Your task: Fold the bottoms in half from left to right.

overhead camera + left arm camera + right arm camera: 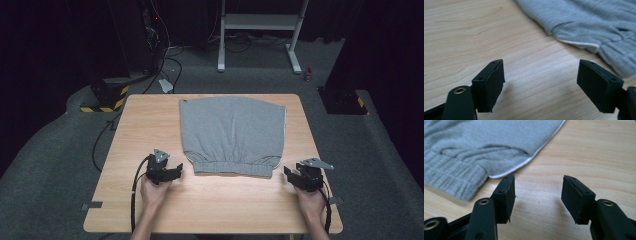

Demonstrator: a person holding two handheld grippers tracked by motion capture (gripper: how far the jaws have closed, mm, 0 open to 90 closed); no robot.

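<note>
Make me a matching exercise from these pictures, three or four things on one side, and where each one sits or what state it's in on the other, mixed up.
Things:
1. grey garment
2. left gripper
3. right gripper
4. white frame

Places or states:
A. on the floor beyond the table
B. open, by the waistband's right end
C. spread flat mid-table
D. open, by the waistband's left end

Pairs: 1-C, 2-D, 3-B, 4-A

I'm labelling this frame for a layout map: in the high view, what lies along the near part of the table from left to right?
Left gripper → grey folded garment → right gripper, all over the wooden table.
</note>
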